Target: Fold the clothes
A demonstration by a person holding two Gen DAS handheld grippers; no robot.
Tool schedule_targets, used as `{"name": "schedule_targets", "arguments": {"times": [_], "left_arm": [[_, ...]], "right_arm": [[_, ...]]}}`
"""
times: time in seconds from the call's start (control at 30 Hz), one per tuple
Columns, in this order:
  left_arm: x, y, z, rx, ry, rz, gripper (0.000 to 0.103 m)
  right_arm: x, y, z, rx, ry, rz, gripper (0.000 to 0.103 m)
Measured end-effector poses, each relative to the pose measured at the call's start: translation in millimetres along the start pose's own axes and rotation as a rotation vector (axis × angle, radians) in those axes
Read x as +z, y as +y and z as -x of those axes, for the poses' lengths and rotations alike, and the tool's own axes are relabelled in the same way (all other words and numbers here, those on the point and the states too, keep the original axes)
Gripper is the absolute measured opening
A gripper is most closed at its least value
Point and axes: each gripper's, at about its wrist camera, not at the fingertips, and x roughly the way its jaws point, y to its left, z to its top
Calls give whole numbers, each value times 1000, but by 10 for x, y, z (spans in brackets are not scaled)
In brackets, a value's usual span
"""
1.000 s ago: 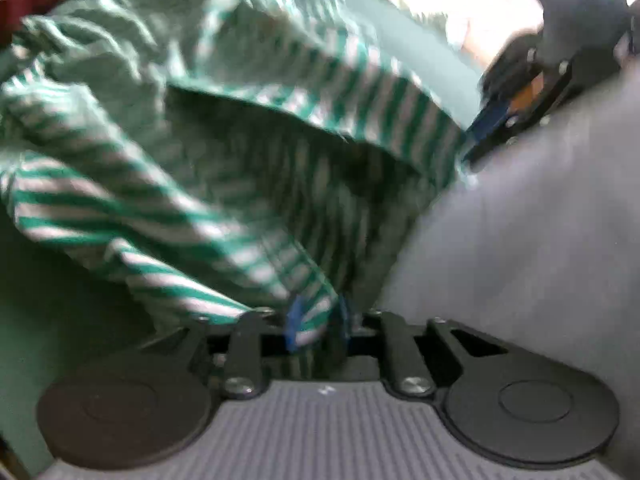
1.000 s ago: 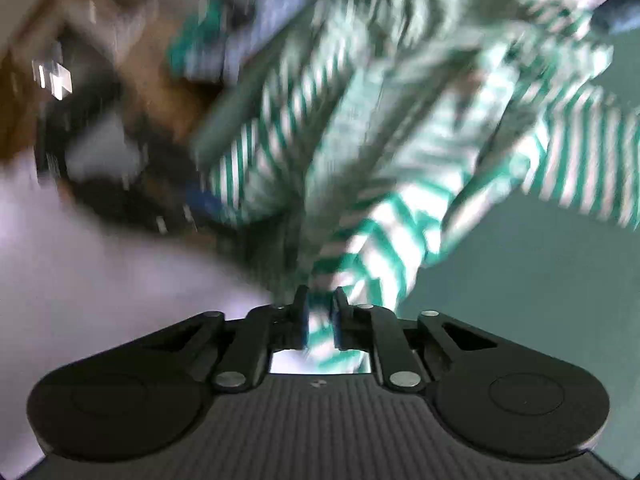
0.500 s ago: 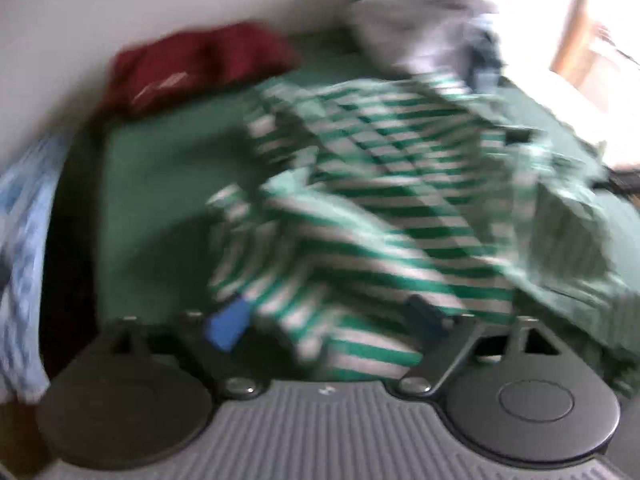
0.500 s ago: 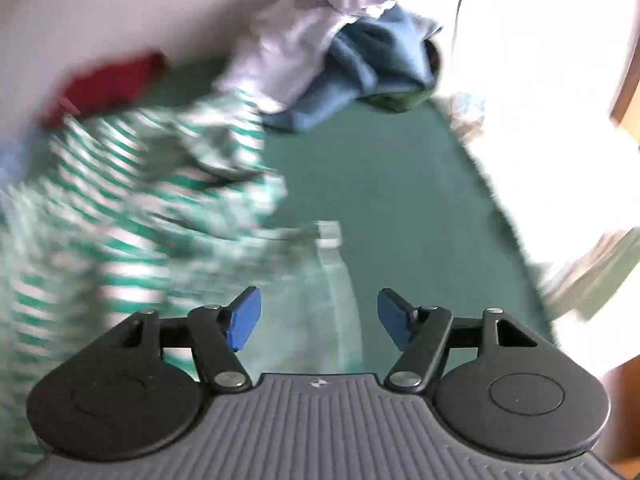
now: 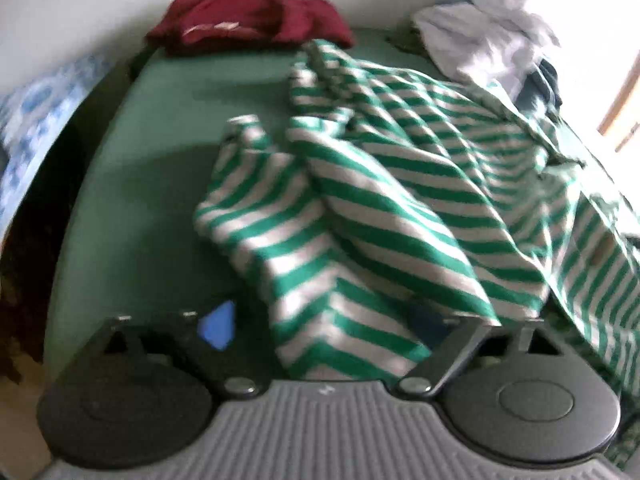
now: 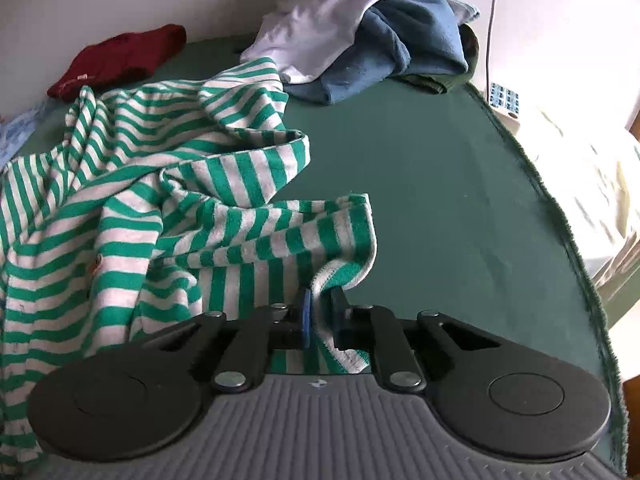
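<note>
The right gripper (image 6: 320,312) has its fingers closing tight on a folded edge of the green-and-white striped garment (image 6: 168,216); the cloth is pinched between the two blue pads and a short end of it hangs below them. From that pinch the fabric rises in a small hump, then spreads to the left in loose, crumpled folds across the green worktop (image 6: 440,184).

The left gripper (image 5: 324,324) has its fingers spread wide and closing. A striped fold of the same garment (image 5: 384,208) lies between them. The left blue pad (image 5: 218,326) stands clear of the cloth; the right pad is dark and partly covered by fabric, so contact there cannot be told. This view is blurred.

The garment lies in a rumpled heap over the middle of the worktop, reaching from the near edge towards the far side.

Beyond it, at the back left by the pale wall, rests a dark red garment (image 6: 116,60). At the back right sits a pile of laundry: a white garment (image 6: 320,28) lying on top of a blue garment (image 6: 400,44), with a bit of dark green cloth (image 6: 432,82) under them. The striped garment's far edge touches this pile.

A thin cable (image 6: 492,12) hangs down the wall at the right. Off the left edge of the worktop, a blue-and-white patterned fabric (image 5: 36,120) shows.
</note>
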Motion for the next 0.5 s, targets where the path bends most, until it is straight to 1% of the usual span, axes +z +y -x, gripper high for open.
{"name": "schedule_targets", "arguments": {"times": [0.03,0.07,0.1,0.13,0.17,0.23,0.33,0.37,0.43,0.47,0.5], "left_arm": [[-5,-30,11,10,0,-17,59],[-9,-59,22,19,1,-35,43],[-14,-79,37,28,1,-48,33],[-20,-48,76,35,3,-40,32],[-27,-17,116,41,4,-32,29],[-55,35,230,60,-3,-23,27],[-126,52,412,81,-4,-46,27],[-152,60,461,82,1,-57,29],[-204,79,552,85,13,-78,37],[-218,106,562,77,31,-80,42],[-233,133,572,69,49,-83,49]], "right_arm": [[2,-40,22,-18,-1,-8,9],[3,-80,45,-37,-2,-17,8],[5,-120,67,-55,-3,-26,7],[6,-160,90,-74,-5,-34,7],[3,-212,121,-115,-9,-26,7],[-15,-359,200,-221,-22,-13,7],[-105,-658,302,-374,-8,-43,6],[-153,-764,316,-408,3,-70,6],[-250,-902,270,-446,29,-112,6],[-298,-971,248,-465,42,-133,6],[-353,-928,201,-485,34,-103,7]]}}
